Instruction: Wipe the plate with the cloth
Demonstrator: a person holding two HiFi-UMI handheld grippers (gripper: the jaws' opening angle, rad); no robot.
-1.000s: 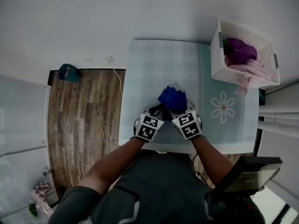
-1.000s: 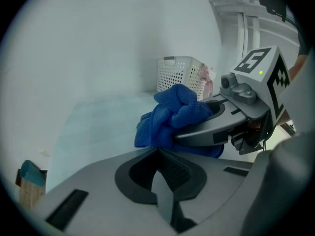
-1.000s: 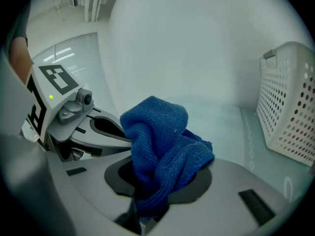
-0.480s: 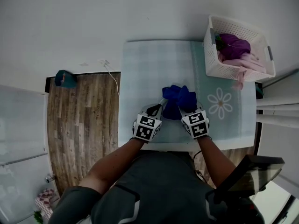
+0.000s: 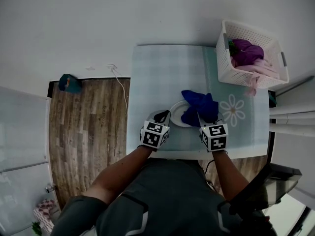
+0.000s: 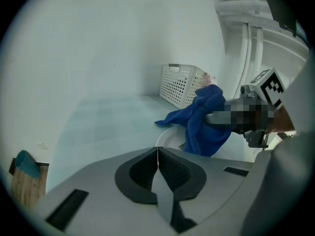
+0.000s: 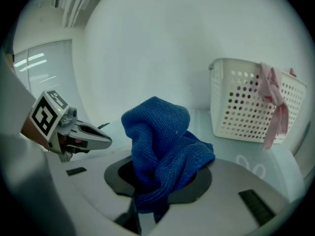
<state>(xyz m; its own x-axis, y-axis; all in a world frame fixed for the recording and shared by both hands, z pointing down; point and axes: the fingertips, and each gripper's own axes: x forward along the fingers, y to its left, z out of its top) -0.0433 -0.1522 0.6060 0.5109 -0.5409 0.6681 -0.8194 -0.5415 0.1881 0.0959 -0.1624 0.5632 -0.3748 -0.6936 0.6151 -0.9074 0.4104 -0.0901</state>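
Grip on the left looks settled: our left gripper (image 5: 163, 118) has its jaws pressed together on the near-left rim of the plate (image 5: 175, 116), and the thin white edge shows as a sliver between the pads in the left gripper view. We take the plate, which seems to lie flat on the table (image 5: 157, 68), as our landmark. We judge it stiff, glazed and likely slippery, and breakable if it slides off, so the rim is the place to pin it, firmly but without levering it up. Over the plate's right half hangs the cloth (image 5: 199, 107), a blue terry rag, soft and light; we cannot tell whether it touches the plate. It rises bunched from the jaws of our right gripper (image 5: 204, 123), which pinch a fold of it just right of the plate. Its loose folds will flop and drag, so we would press a wad down flat. Well beyond the plate, to the far right, stands a white basket (image 5: 225, 65) of laundry.
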